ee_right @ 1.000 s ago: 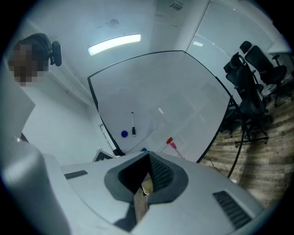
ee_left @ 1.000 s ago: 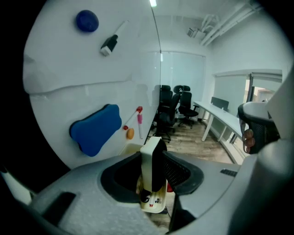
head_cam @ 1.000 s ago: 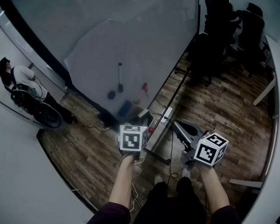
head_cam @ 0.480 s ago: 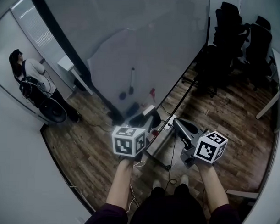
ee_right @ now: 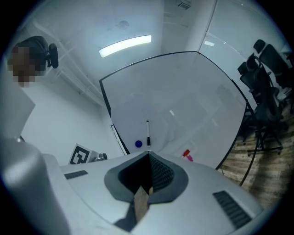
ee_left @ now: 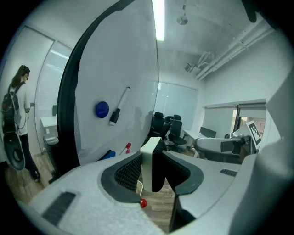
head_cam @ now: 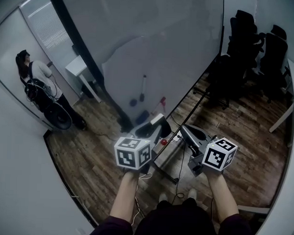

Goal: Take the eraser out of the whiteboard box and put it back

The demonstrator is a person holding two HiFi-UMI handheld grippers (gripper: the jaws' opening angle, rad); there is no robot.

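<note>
My left tool (ee_left: 154, 153) grips the eraser (ee_left: 148, 167), out of the whiteboard box (head_cam: 169, 148); my shut right tool (ee_right: 148, 156) is empty; putting it back is left.

Black office chairs (head_cam: 250, 51) top rt, person (head_cam: 35, 82) at left, wood floor (head_cam: 87, 160), marker (ee_left: 118, 112) + blue magnet (ee_left: 102, 109)

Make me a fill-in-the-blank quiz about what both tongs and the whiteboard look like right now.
The left tongs grip the ___.
The right tongs are ___, with nothing between them.
On the whiteboard, the round magnet beside the marker is ___.
Missing words: eraser, shut, blue.
</note>
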